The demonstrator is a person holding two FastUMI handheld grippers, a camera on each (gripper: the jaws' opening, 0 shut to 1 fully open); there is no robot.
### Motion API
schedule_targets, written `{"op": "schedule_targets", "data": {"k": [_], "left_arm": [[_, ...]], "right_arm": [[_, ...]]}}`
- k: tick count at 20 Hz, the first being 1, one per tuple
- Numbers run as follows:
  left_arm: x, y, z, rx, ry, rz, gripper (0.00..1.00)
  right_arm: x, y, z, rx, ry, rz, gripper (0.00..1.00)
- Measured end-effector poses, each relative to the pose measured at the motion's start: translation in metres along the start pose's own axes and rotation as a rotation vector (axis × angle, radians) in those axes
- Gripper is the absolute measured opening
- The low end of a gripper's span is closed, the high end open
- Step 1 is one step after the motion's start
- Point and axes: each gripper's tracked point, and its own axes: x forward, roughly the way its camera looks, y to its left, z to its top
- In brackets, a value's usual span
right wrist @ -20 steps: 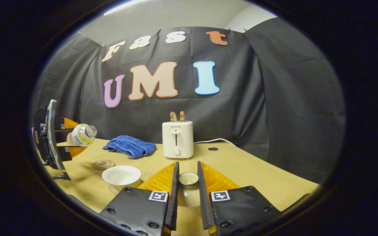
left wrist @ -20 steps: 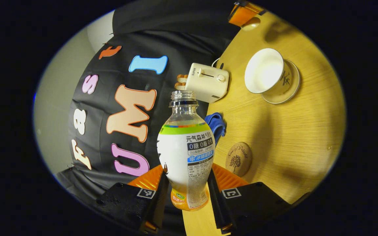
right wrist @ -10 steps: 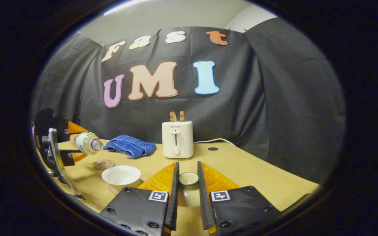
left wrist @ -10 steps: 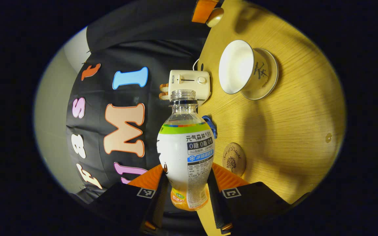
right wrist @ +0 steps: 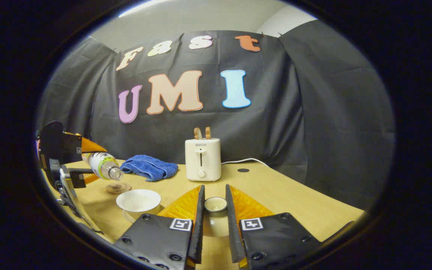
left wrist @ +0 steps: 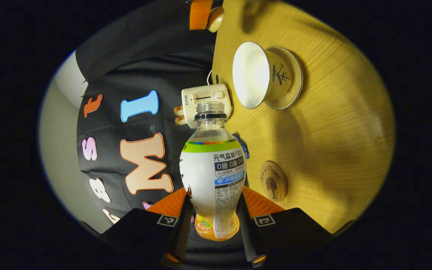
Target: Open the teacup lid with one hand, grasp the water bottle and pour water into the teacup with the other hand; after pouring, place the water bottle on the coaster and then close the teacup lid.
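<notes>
Bottle point(left wrist: 213, 176) clamped in left jaws, lid point(right wrist: 215, 204) in right; toaster point(right wrist: 203, 159), towel point(right wrist: 148, 167) behind teacup point(right wrist: 138, 200).

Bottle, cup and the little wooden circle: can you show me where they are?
water bottle point(left wrist: 213, 168), left gripper view, on the middle of its label.
teacup point(left wrist: 251, 75), left gripper view, on its white inside.
coaster point(left wrist: 273, 180), left gripper view, on the tree drawing at its middle.

Recording booth; cloth wall point(right wrist: 313, 112); table point(right wrist: 283, 191).
</notes>
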Motion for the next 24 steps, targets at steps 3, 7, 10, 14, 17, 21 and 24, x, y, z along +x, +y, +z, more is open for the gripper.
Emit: {"op": "schedule_targets", "data": {"k": [3, 7, 10, 14, 17, 21, 24], "left_arm": [[0.001, 0.001, 0.002, 0.044, -0.005, -0.009, 0.58], [0.003, 0.006, 0.004, 0.109, -0.011, -0.005, 0.58], [0.002, 0.007, 0.004, 0.137, -0.010, -0.007, 0.58], [0.000, 0.016, 0.004, 0.189, -0.016, 0.009, 0.58], [0.000, 0.027, 0.002, 0.234, -0.017, 0.017, 0.57], [0.000, 0.044, -0.002, 0.297, -0.009, 0.030, 0.58], [-0.003, 0.050, -0.003, 0.347, -0.003, 0.031, 0.58]], "right_arm": [[0.000, 0.000, 0.000, 0.000, 0.000, 0.000, 0.33], [0.000, 0.001, -0.001, 0.000, 0.001, 0.002, 0.33], [0.000, 0.001, 0.000, 0.000, 0.001, 0.003, 0.32], [0.001, 0.000, 0.000, 0.000, 0.001, 0.003, 0.33], [0.001, 0.000, 0.000, 0.000, 0.000, 0.004, 0.33], [0.001, 0.000, -0.001, 0.000, 0.001, 0.004, 0.32], [0.001, 0.000, 0.000, 0.000, 0.001, 0.004, 0.32]]}}
